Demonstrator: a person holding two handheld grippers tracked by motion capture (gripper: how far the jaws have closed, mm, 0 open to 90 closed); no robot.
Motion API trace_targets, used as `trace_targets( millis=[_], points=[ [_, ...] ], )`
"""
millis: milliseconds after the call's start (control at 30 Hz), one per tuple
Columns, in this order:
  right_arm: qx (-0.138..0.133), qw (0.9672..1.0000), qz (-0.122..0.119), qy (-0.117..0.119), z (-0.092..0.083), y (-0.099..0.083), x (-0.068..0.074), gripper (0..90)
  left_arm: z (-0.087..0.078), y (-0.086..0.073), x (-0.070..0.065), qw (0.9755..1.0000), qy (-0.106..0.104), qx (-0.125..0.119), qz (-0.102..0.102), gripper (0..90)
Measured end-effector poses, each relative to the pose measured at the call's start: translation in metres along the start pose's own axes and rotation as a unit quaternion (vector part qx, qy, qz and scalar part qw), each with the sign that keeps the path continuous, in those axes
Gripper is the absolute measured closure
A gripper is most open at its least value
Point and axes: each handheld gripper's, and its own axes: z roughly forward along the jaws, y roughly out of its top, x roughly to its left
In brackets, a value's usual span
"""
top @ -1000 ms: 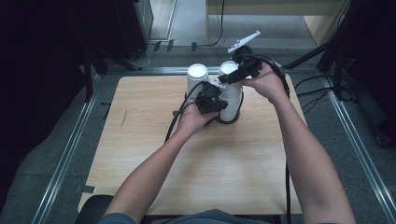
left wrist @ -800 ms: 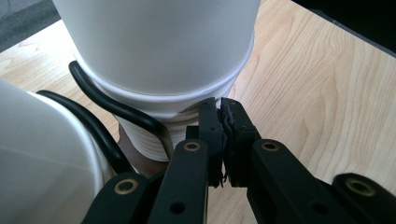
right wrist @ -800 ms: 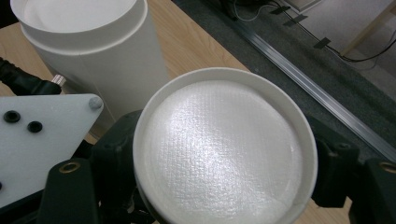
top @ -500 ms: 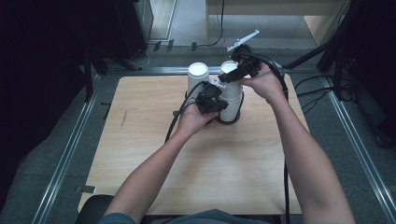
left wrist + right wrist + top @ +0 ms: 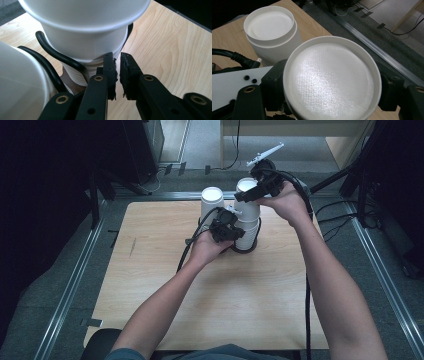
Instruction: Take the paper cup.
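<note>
On the light wooden surface (image 5: 150, 285), toward its far edge, an inverted white paper cup stack (image 5: 212, 202) stands at the left, just beside a taller stack of white paper cups (image 5: 247, 232), also bottom up, that rests on a black round base (image 5: 250, 248).

The left forearm comes in from the bottom edge and angles up and rightward, the hand curled around the left gripper (image 5: 235, 231), which points level at the lower rims of the taller stack. In the left gripper view its black jaws stand almost together with only a narrow slit between them; they have just been opening slightly, and nothing is pinched in the slit, the tips (image 5: 117, 62) sitting against the ribbed rims of the nested cups (image 5: 85, 72).

The right arm reaches in along the right side, wrist bent inward over the stack. The right gripper (image 5: 248, 196) clasps the topmost white paper cup (image 5: 332, 80) from both sides, its jaws pressing on the cup's wall just under the upturned bottom.
</note>
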Motion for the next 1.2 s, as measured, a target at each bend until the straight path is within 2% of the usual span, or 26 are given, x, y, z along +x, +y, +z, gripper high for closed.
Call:
trace_targets(
  millis=[100,167,400,567,700,867,1000,1200],
  points=[
    [-0.005,1.0000,-0.005,0.000,-0.008,0.005,0.001,25.2,-0.001,0.000,-0.001,1.0000,-0.006,0.003,0.001,77.9],
    [-0.006,1.0000,-0.002,0.001,-0.014,0.009,0.001,25.2,-0.002,0.000,-0.002,1.0000,-0.002,0.001,0.007,74.5],
    [-0.016,0.9997,-0.017,-0.003,-0.036,0.021,0.005,25.1,-0.004,-0.002,0.002,1.0000,-0.008,0.001,0.003,71.1],
    [-0.012,0.9996,-0.025,-0.002,-0.049,0.026,0.004,25.1,-0.006,-0.004,0.004,0.9995,-0.030,-0.004,-0.006,67.7],
    [-0.011,0.9998,-0.012,0.012,-0.059,0.024,0.000,25.1,-0.009,-0.006,0.006,0.9994,-0.035,-0.001,-0.007,65.0],
    [-0.010,0.9996,-0.008,0.027,-0.070,0.018,-0.004,25.0,-0.015,-0.009,0.007,0.9991,-0.043,0.003,-0.005,60.6],
    [-0.012,0.9991,-0.007,0.039,-0.078,0.012,-0.002,25.0,-0.021,-0.011,0.006,0.9989,-0.047,0.003,0.004,57.7],
    [-0.013,0.9982,-0.012,0.058,-0.087,-0.001,0.004,25.0,-0.030,-0.017,0.005,0.9978,-0.065,0.008,0.015,52.3]
  ],
)
